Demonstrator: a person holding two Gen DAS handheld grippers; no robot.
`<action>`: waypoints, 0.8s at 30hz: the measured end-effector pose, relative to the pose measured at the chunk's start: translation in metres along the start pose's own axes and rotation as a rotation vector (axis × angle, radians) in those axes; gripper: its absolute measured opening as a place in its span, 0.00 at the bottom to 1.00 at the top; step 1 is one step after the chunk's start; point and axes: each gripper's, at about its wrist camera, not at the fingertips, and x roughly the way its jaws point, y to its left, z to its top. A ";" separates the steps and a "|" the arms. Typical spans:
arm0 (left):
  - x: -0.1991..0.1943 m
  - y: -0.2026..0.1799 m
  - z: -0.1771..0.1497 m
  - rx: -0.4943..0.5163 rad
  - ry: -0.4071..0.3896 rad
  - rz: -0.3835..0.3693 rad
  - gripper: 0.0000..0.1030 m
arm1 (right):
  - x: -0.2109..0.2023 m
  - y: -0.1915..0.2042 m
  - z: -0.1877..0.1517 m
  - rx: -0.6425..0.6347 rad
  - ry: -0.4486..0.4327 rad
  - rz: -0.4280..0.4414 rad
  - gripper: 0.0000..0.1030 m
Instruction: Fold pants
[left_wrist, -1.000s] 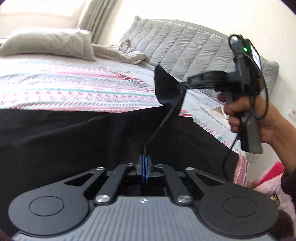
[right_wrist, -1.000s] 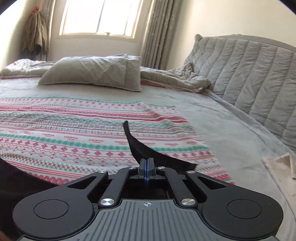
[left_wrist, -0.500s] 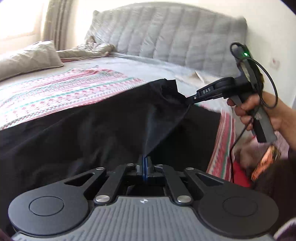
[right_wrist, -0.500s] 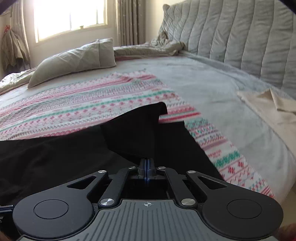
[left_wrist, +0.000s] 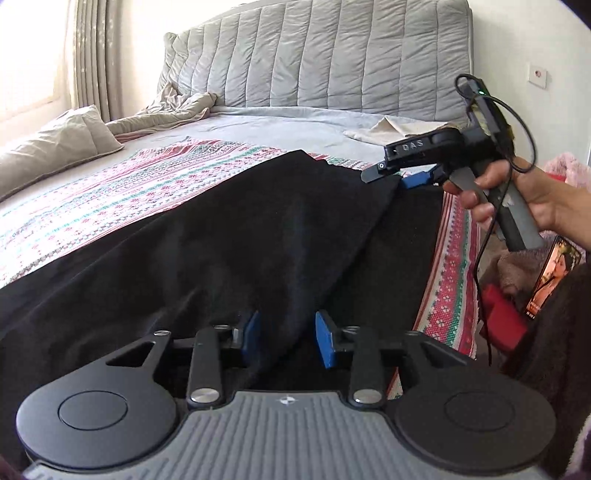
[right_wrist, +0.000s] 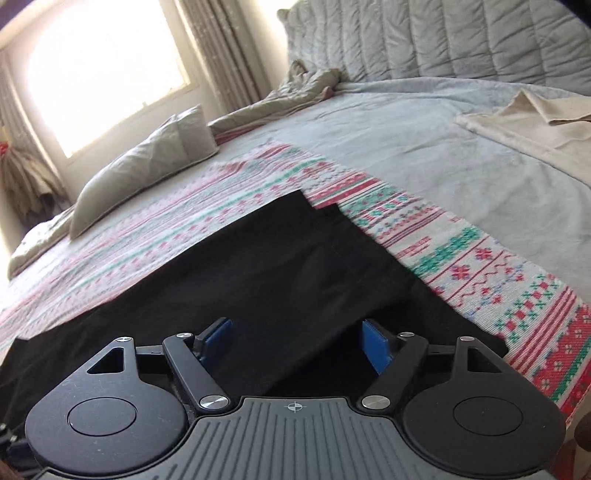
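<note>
The black pants (left_wrist: 221, 236) lie folded over on the patterned bedspread (left_wrist: 122, 192), one layer on another. They also fill the lower part of the right wrist view (right_wrist: 280, 266). My left gripper (left_wrist: 286, 338) is open, its blue pads either side of a fold of the cloth. My right gripper (right_wrist: 297, 341) is open just above the pants' near edge. It also shows in the left wrist view (left_wrist: 402, 177), held at the pants' far corner, jaws apart.
A grey quilted headboard (left_wrist: 332, 62), a pillow (right_wrist: 147, 162) and a crumpled blanket (left_wrist: 173, 110) lie at the far side of the bed. A beige cloth (right_wrist: 532, 122) lies on the grey sheet. The bed's edge (left_wrist: 450, 273) drops to red and pink items.
Both grippers lowered the lifted pants edge onto the bed and opened, letting go of the cloth. The pants now lie flat in a fold.
</note>
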 end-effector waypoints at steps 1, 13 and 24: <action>0.000 -0.002 -0.001 0.009 0.000 0.010 0.45 | 0.002 -0.003 0.001 0.008 -0.009 -0.018 0.68; -0.024 -0.013 0.004 0.058 -0.089 0.064 0.11 | -0.015 0.015 0.010 -0.217 -0.092 -0.225 0.00; -0.033 -0.030 -0.007 0.150 0.017 -0.087 0.11 | -0.018 0.024 -0.022 -0.491 0.043 -0.416 0.00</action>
